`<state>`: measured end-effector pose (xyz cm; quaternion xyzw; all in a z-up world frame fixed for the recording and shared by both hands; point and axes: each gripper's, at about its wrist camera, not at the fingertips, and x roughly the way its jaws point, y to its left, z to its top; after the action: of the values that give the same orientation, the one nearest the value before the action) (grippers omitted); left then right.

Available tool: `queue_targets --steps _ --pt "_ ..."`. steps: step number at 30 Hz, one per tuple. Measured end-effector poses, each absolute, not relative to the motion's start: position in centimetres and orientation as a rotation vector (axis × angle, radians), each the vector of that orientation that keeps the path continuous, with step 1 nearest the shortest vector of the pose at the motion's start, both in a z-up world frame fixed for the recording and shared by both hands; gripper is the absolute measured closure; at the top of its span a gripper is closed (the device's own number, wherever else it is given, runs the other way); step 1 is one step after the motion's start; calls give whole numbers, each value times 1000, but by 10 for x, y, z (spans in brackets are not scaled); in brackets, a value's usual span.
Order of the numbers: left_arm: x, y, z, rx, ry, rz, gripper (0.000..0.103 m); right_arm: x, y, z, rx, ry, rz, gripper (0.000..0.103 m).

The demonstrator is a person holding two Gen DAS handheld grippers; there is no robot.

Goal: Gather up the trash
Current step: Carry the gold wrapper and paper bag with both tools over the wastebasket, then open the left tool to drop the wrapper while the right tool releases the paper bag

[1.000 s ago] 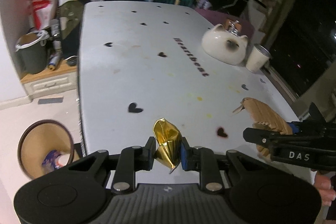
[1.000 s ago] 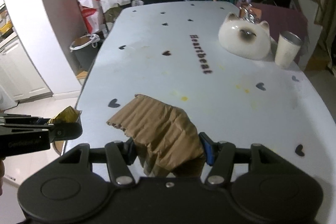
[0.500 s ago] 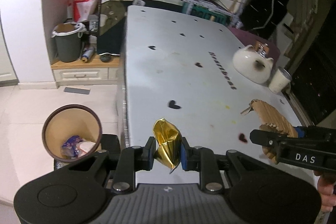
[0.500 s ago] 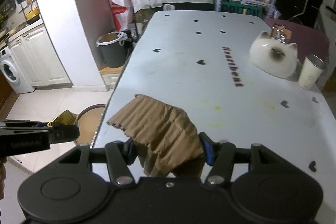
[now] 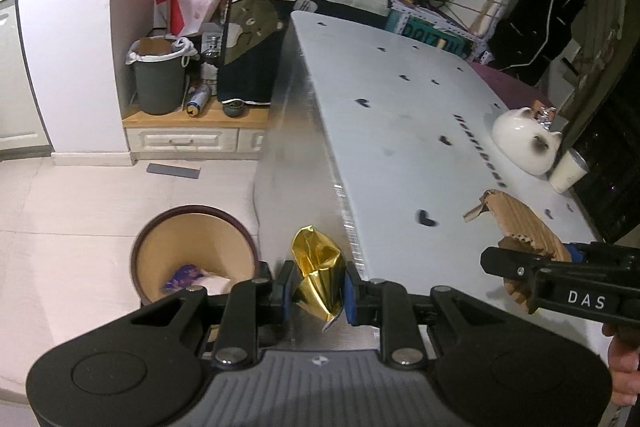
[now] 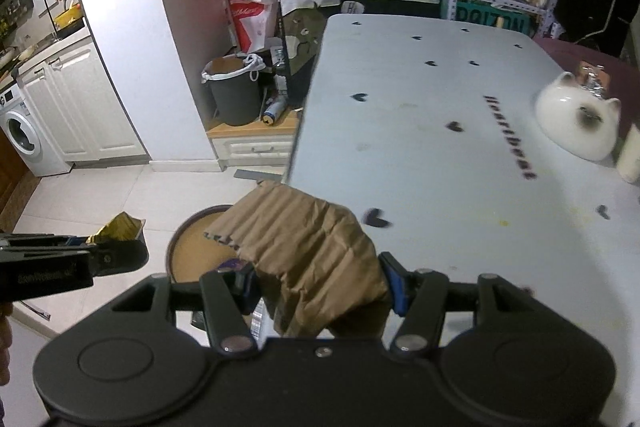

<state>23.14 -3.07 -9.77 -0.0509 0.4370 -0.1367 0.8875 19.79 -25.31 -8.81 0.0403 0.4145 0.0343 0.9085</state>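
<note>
My left gripper [image 5: 318, 291] is shut on a crumpled gold foil wrapper [image 5: 318, 273], held over the table's left edge. Just left of it on the floor stands a round brown bin [image 5: 192, 259] with a purple wrapper and white paper inside. My right gripper [image 6: 320, 285] is shut on a crumpled piece of brown corrugated cardboard [image 6: 308, 251], above the table's near left corner with the bin [image 6: 192, 247] partly hidden behind it. The left gripper with the gold wrapper [image 6: 116, 229] shows at the left of the right wrist view. The cardboard [image 5: 520, 227] shows at the right of the left wrist view.
The white table [image 5: 400, 147] with black hearts carries a white cat-shaped pot [image 5: 524, 143] and a cup [image 5: 566, 171] at its far right. A grey bin with a white liner [image 5: 158, 79] stands on a low wooden cabinet by the wall. Pale tiled floor [image 5: 80, 207] lies left of the table.
Both grippers have moved left, from over the table toward its left edge. The brown floor bin has come closer to the middle of both views. Both grips are unchanged.
</note>
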Motion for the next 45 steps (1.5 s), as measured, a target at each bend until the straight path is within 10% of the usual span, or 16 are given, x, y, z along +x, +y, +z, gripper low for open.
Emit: queue_targets --steps 19,41,45 --pt "329 98 -148 -100 1061 -242 78 296 -152 -148 210 1007 30 43" --pt "427 82 -338 -197 1445 -312 78 395 -142 -238 307 1224 10 43" --pt "432 79 -358 -199 1511 -290 58 402 -139 -249 300 1245 18 43"
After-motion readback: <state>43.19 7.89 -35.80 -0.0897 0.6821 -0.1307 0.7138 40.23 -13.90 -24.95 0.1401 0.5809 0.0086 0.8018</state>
